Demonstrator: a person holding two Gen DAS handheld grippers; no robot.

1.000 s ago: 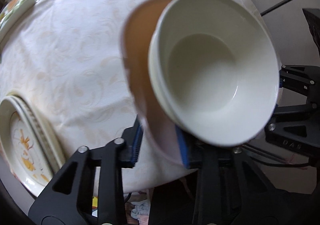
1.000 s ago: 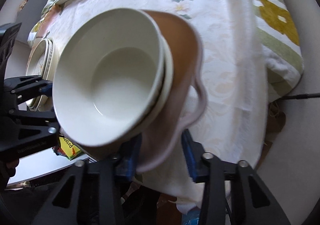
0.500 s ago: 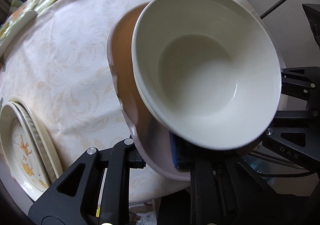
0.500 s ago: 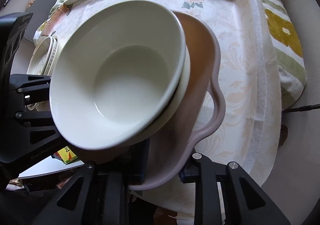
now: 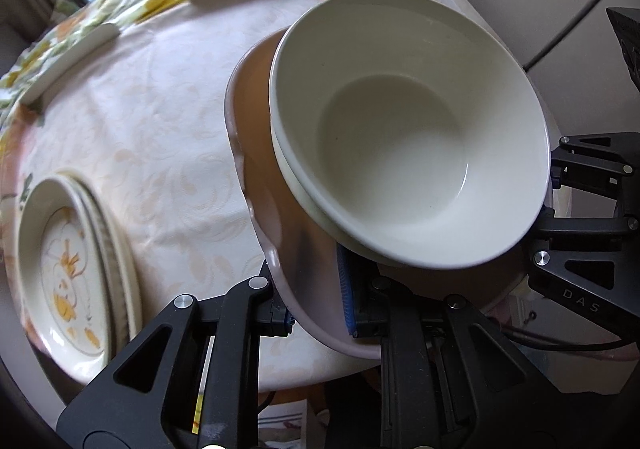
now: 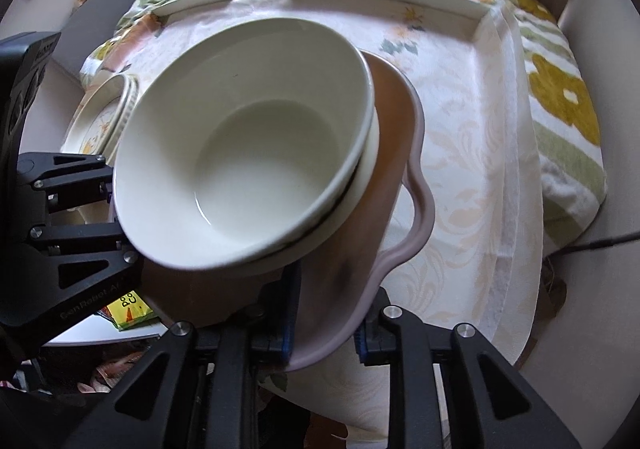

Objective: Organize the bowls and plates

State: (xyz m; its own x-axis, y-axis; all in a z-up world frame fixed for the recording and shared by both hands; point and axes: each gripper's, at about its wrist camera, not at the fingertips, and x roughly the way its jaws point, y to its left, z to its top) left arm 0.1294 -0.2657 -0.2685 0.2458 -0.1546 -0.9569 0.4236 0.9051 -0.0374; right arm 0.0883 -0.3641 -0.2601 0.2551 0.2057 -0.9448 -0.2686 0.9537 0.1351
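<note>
1. Progress, as I judge it: well along. Two cream bowls (image 5: 404,137) are nested and sit on a pink wavy-rimmed plate (image 5: 272,185), and that whole stack is carried in the air over the tabletop (image 5: 152,121).
2. The left gripper (image 5: 316,309) has its jaws pinching the plate's near rim at the lower centre of the left view; the right gripper (image 6: 324,325) pinches the opposite rim at the lower centre of its own view (one blue pad above the plate, one below).
3. At the lower left of the left view a second stack, of flower-painted plates (image 5: 68,269), already rests on the cloth.
4. Left to do, by my reading: set the carried stack down, probably near those plates.
5. Against the frame a second earlier, the stack sits less tilted, the motion blur has gone, and more of the tabletop's far edge shows at the top of both views.
</note>
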